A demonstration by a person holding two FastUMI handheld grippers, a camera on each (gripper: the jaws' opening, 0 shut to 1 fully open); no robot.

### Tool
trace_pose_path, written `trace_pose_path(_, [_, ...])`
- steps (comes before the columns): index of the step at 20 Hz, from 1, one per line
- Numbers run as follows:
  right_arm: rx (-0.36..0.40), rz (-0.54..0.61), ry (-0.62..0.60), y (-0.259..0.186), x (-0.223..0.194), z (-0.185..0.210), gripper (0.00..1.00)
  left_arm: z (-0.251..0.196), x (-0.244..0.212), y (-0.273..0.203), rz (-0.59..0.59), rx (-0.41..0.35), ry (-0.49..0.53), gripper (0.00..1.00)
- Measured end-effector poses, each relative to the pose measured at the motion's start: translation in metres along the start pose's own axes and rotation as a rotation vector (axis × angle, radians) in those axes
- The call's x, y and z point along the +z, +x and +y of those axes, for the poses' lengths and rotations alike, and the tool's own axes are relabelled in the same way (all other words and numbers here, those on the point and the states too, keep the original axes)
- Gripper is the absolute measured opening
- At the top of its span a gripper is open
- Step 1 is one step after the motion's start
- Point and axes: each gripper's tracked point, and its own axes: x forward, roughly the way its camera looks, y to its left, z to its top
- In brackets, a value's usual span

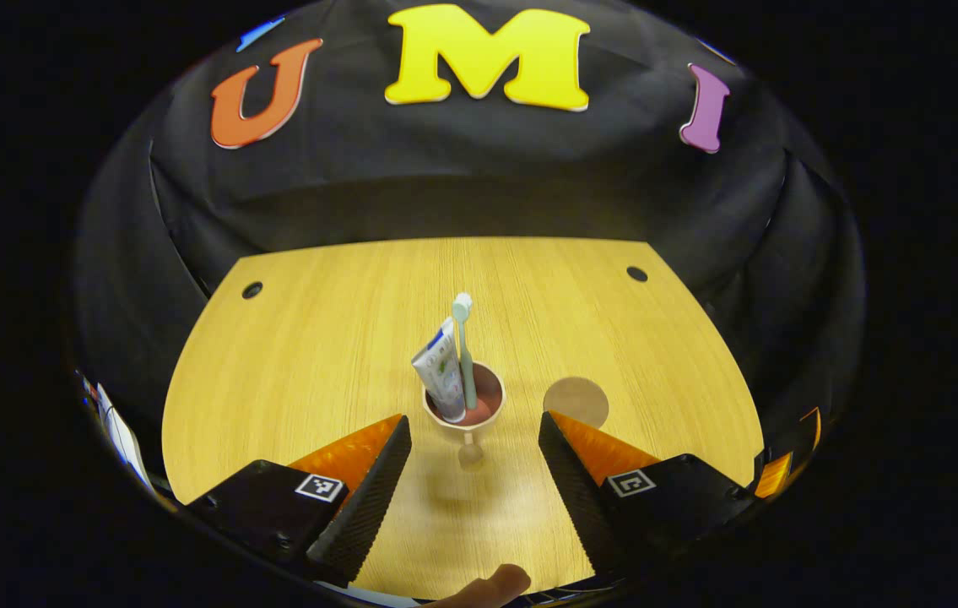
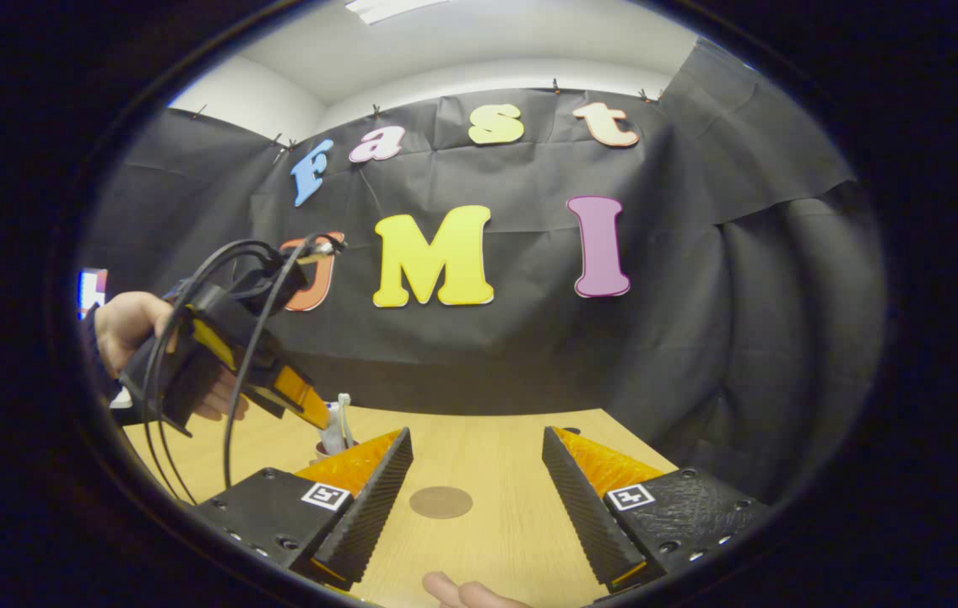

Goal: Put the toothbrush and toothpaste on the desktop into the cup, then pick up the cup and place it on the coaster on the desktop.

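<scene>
Wooden desktop [image 1: 318, 355] bears cup [image 1: 470, 405] holding toothbrush [image 1: 463, 338] and toothpaste [image 1: 441, 371], coaster [image 1: 576, 401] beside; both grippers' fingers spread.

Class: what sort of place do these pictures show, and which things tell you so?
Probably a staged recording booth: black cloth wall hung behind a bare wooden desktop, with a person's hand holding the left gripper over a cup.

A recording booth — black cloth wall [image 2: 698, 279] pinned up behind a bare wooden desktop [image 1: 318, 355].
</scene>
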Motion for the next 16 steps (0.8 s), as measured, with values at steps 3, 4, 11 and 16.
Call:
trace_pose_path(3, [0.022, -0.013, 0.036, 0.001, 0.003, -0.001, 0.94, -0.008, -0.016, 0.02, 0.15, -0.02, -0.027, 0.98])
trace_pose_path(4, [0.026, -0.014, 0.046, 0.001, 0.001, -0.004, 0.94, -0.007, -0.018, 0.024, 0.176, -0.013, -0.035, 0.98])
trace_pose_path(11, [0.017, 0.019, 0.103, 0.013, -0.014, -0.023, 0.93, -0.005, -0.03, 0.044, 0.314, -0.011, -0.066, 0.99])
trace_pose_path(16, [0.08, 0.04, 0.07, 0.013, -0.023, -0.006, 0.95, -0.003, -0.026, 0.044, 0.37, 0.021, -0.093, 0.87])
